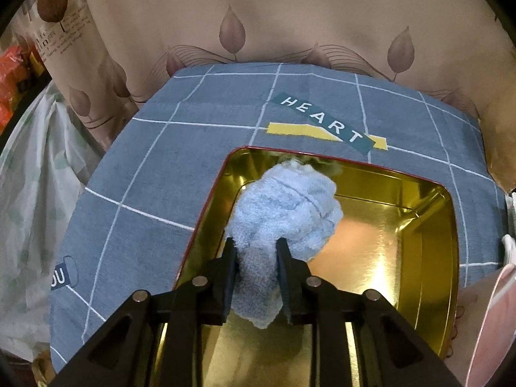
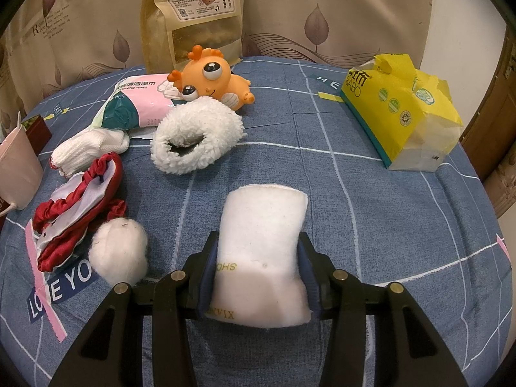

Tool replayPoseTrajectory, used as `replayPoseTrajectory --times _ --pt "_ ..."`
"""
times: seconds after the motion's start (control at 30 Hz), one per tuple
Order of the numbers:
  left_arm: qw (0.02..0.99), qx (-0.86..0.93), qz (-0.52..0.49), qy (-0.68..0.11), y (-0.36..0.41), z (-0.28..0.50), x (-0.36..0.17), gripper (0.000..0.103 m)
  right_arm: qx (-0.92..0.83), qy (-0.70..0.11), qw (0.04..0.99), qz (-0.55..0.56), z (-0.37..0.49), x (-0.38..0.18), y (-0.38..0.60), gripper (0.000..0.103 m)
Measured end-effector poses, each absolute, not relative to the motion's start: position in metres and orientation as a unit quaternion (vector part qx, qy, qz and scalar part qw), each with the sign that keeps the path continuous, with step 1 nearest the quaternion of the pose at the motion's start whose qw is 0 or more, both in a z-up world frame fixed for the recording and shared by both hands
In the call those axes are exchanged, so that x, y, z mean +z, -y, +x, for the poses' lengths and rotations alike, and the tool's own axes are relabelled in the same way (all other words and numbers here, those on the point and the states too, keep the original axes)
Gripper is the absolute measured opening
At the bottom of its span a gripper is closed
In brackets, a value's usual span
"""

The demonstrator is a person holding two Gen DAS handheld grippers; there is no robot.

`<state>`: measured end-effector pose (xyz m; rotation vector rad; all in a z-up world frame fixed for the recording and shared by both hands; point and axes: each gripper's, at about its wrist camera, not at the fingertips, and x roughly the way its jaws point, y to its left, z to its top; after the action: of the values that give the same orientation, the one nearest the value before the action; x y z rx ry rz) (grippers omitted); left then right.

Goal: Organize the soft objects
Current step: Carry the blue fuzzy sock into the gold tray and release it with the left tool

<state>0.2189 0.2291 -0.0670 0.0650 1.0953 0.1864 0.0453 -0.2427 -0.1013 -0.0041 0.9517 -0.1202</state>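
Observation:
In the left wrist view a crumpled light blue towel [image 1: 290,206] lies in the far left part of a gold tin with a red rim [image 1: 429,213]. Its tail runs back between the fingers of my left gripper [image 1: 256,242]. The jaws stand a little apart and the towel fills the gap loosely. In the right wrist view my right gripper [image 2: 258,235] is shut on a white folded plush pad with gold letters [image 2: 264,213], just above the blue checked tablecloth [image 2: 371,225].
On the cloth lie a white fleece slipper [image 2: 196,138], an orange toy [image 2: 213,77], a wipes pack [image 2: 138,103], white gloves [image 2: 90,148], red satin fabric [image 2: 77,213] and a white pompom [image 2: 119,251]. A yellow tissue pack [image 2: 403,109] sits right, a pink cup [image 2: 16,167] left.

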Motion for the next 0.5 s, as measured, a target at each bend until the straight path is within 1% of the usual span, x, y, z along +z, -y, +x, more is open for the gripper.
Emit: replayPoseTrajectory --times 0.07,0.13,0.2,0.37,0.43,0.5 --pt "0.847 0.093 0.032 -0.522 -0.229 0.219 -0.066 0.039 -0.058 -0.458 0.887 -0.003 0.045 -0.102 0.243 0.045" --pt "0.851 0.087 0.026 -0.517 -0.228 0.216 -0.06 0.04 -0.058 -0.458 0.887 -0.004 0.045 -0.102 0.243 0.045" --pt "0.856 0.084 0.022 -0.51 -0.228 0.213 -0.052 0.044 -0.058 -0.458 0.887 -0.005 0.046 -0.102 0.243 0.045" --pt "0.87 0.067 0.026 -0.488 -0.22 0.195 -0.021 0.044 -0.058 -0.458 0.887 -0.005 0.045 -0.101 0.243 0.045" --pt "0.882 0.067 0.031 -0.466 -0.215 0.178 -0.004 0.047 -0.058 -0.457 0.888 -0.008 0.045 -0.101 0.243 0.045" --pt "0.894 0.072 0.033 -0.441 -0.211 0.156 0.01 0.054 -0.059 -0.454 0.889 -0.014 0.044 -0.101 0.242 0.042"
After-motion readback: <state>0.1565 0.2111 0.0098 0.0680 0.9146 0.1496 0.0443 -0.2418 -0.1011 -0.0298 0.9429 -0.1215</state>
